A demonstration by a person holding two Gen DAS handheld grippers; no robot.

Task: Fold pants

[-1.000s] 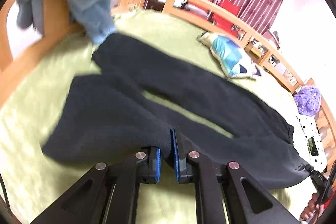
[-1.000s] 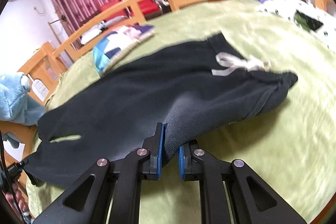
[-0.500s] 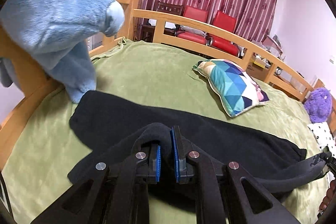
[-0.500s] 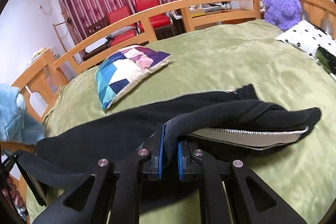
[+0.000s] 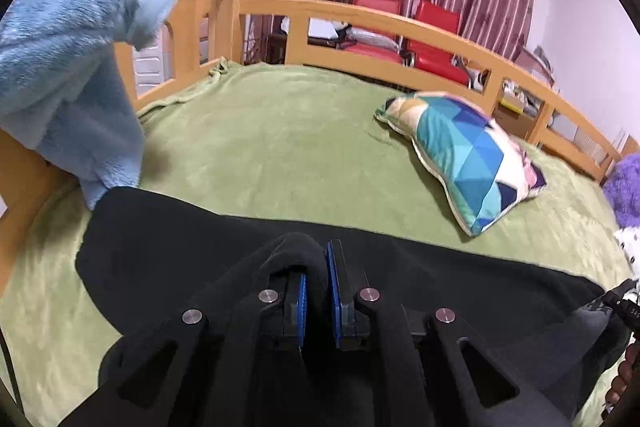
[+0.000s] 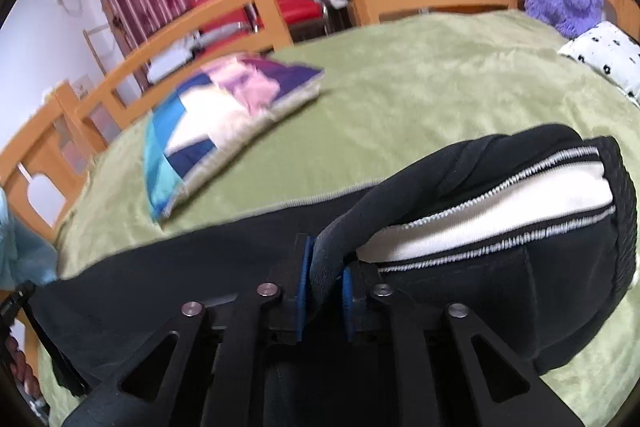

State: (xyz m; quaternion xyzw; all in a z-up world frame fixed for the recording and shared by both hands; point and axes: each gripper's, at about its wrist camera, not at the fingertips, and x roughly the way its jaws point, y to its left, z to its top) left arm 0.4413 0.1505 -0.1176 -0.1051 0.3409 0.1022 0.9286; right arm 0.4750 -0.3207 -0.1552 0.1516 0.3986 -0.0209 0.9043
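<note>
- We see black pants (image 5: 168, 239) lying on the green blanket (image 5: 280, 147), near the patchwork pillow (image 5: 468, 155).
- Left gripper (image 5: 316, 283) pinches a pant fold.
- Right gripper (image 6: 324, 279), jaws just loosening, has waistband fabric between them.

Only partial white lettering seen on black device (image 5: 624, 307) at right edge of left wrist view; too small to be read.
</note>
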